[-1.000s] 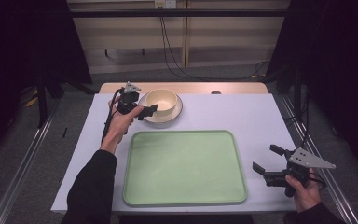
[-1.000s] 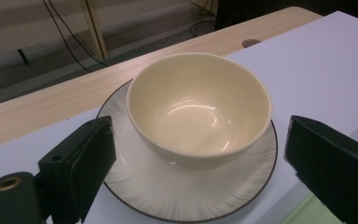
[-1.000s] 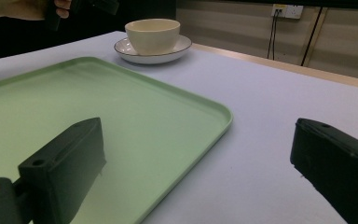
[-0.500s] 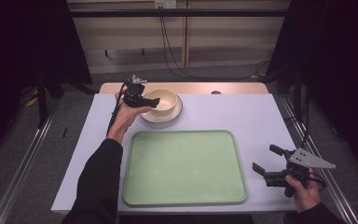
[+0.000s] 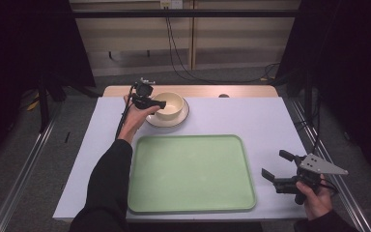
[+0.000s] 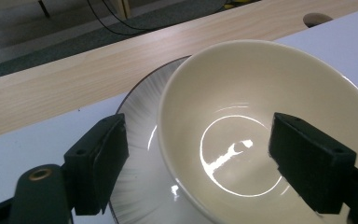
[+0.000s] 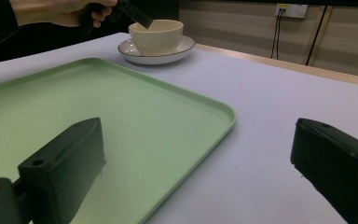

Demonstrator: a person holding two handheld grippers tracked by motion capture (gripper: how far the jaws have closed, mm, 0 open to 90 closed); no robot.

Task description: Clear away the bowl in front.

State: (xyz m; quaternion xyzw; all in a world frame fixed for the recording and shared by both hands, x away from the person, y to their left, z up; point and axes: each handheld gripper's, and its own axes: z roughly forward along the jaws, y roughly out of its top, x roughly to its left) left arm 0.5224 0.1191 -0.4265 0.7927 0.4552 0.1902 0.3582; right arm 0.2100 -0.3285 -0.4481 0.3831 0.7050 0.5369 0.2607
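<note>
The left gripper (image 5: 158, 103) is reaching the bowl (image 5: 170, 105), its fingers narrowing astride the near rim, not yet gripping; the right gripper (image 5: 274, 166) is idling wide.

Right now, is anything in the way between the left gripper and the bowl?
Nothing visible. The left gripper is already at the bowl, its jaws open astride the near rim, one outside over the saucer, one inside, and have just been closing. The pads are not yet pressing on the wall.
</note>
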